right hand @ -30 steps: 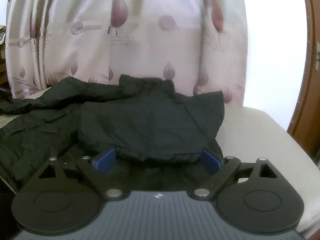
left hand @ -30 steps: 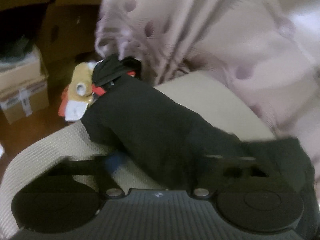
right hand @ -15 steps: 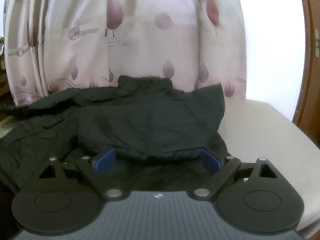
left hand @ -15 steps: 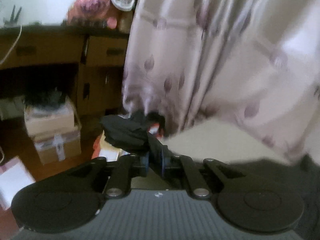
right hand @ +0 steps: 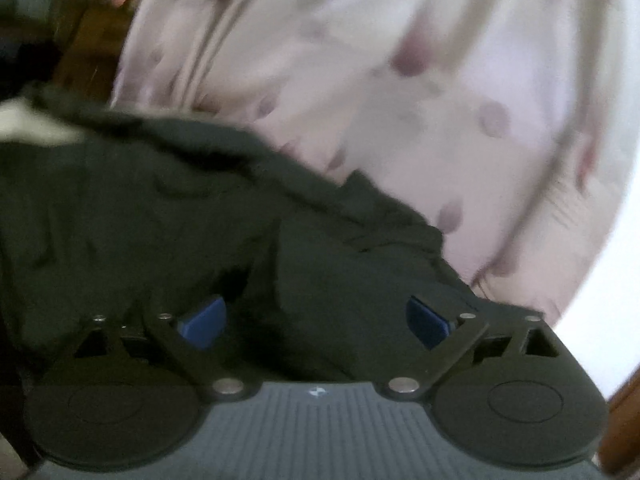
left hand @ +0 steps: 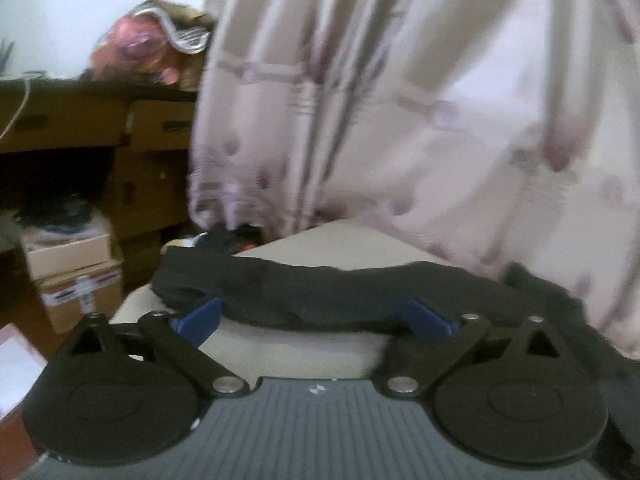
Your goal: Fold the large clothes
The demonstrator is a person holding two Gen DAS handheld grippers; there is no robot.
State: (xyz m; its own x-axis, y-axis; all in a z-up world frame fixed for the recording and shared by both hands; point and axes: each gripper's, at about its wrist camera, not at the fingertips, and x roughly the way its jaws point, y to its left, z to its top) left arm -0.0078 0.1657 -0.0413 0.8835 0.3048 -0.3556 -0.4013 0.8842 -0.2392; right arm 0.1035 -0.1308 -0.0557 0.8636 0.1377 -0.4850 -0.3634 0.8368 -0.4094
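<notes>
Left tongs [left hand: 316, 316] gaping wide, blue pads [left hand: 198, 318] far apart, nothing pinched. Right across their mouth lies a long, limp roll of the black garment [left hand: 320, 288], matte and soft-looking, sagging over both pads. It rests on a pale cushion [left hand: 296, 350] with a fine ribbed weave (a seat or a bed edge, hard to tell through the blur). Behind it hangs a glossy cream curtain [left hand: 420, 120], pleated, dotted with mauve teardrop shapes. Off to the left, cardboard boxes [left hand: 72, 276] stacked by a brown wooden desk [left hand: 80, 116].

Over to the right view: right tongs [right hand: 316, 320] spread just as wide, holding nothing. The garment [right hand: 160, 216] fills the frame here, dark, crinkled, heaped in loose folds, its bulk lying ahead of and between the blue pads [right hand: 426, 320], running away to the left. Same curtain [right hand: 400, 80] above it, smeared by motion.
</notes>
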